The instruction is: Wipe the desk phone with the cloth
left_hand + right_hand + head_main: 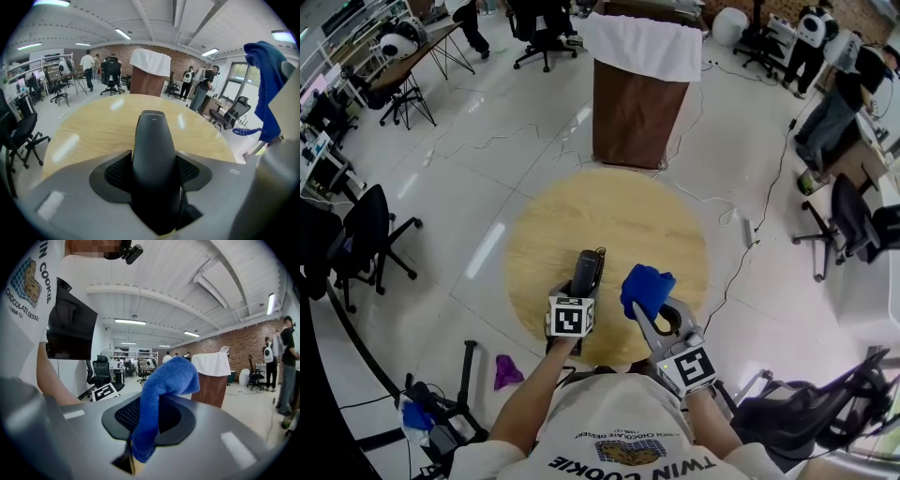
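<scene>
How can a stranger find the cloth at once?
Find the round wooden table. At its near edge the right claw holds the cloth. It is bright blue and soft; the desk phone beside it is black.

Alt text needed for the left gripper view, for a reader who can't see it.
The left gripper grips a black handset between its fingers, with a round wooden table beyond it. A blue cloth hangs at the right edge, and an office with chairs and people lies behind.
</scene>
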A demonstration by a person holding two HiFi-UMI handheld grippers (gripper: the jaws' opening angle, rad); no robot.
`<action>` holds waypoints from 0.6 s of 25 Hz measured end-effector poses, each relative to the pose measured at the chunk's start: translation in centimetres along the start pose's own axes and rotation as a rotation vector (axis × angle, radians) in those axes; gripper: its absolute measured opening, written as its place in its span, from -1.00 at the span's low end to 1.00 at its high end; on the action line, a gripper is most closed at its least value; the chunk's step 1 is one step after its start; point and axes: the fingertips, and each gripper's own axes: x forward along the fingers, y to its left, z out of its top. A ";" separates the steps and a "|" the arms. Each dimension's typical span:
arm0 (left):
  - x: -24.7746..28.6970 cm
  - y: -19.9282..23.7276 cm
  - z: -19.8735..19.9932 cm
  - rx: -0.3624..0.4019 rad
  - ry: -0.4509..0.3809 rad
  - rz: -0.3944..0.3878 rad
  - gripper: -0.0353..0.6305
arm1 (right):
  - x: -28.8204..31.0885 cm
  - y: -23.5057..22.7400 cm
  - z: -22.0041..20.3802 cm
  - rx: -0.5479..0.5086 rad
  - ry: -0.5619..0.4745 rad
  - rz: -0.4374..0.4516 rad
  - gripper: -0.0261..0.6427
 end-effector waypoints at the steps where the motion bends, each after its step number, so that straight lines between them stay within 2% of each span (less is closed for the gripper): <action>1: 0.1 0.1 -0.1 0.001 0.007 0.009 -0.10 | 0.0 0.0 0.0 0.001 0.001 0.001 -0.73; 9: 0.5 0.4 -0.1 0.019 0.002 0.039 -0.09 | -0.2 0.3 -0.4 0.000 0.010 0.013 -0.73; 15: 0.4 0.3 0.7 0.104 -0.014 0.049 -0.06 | -0.1 0.5 -0.6 0.007 0.018 0.015 -0.73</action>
